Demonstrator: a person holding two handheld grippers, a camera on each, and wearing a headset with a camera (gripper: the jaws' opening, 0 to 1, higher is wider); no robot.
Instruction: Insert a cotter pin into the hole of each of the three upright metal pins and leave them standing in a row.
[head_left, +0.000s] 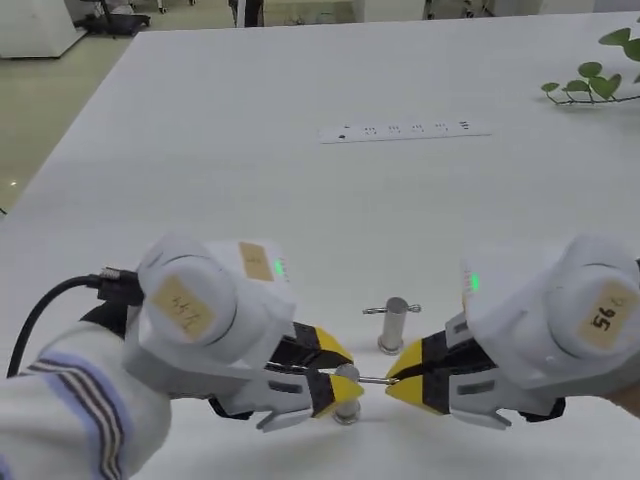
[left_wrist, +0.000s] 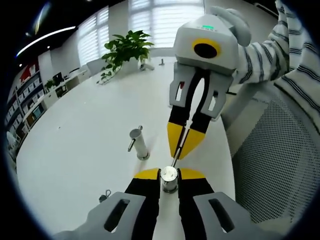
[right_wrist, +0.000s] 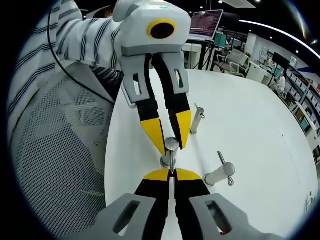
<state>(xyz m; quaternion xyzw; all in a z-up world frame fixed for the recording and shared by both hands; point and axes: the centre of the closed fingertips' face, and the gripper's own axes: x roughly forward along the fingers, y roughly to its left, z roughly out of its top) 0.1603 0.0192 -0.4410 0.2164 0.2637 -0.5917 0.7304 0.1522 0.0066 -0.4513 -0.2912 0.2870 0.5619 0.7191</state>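
Observation:
An upright metal pin (head_left: 347, 383) (left_wrist: 169, 179) (right_wrist: 171, 144) stands near the table's front edge, and my left gripper (head_left: 345, 385) (left_wrist: 169, 175) (right_wrist: 170, 135) is shut on it. Facing it from the right, my right gripper (head_left: 400, 380) (left_wrist: 182, 145) (right_wrist: 171, 175) is shut on a thin cotter pin (head_left: 375, 380) (left_wrist: 175, 159) (right_wrist: 171, 162) whose tip touches the metal pin's head. A second metal pin (head_left: 394, 325) (left_wrist: 138, 143) (right_wrist: 196, 120) stands just behind with a cotter pin through it. In the right gripper view a third metal pin (right_wrist: 219, 175) also carries a cotter pin.
A white power strip (head_left: 405, 131) lies mid-table. A leafy plant (head_left: 600, 80) (left_wrist: 125, 47) sits at the far right edge. A small loose metal piece (left_wrist: 106, 193) lies on the table (head_left: 250, 180). A mesh chair (left_wrist: 280, 165) (right_wrist: 60, 150) is beside the table's near edge.

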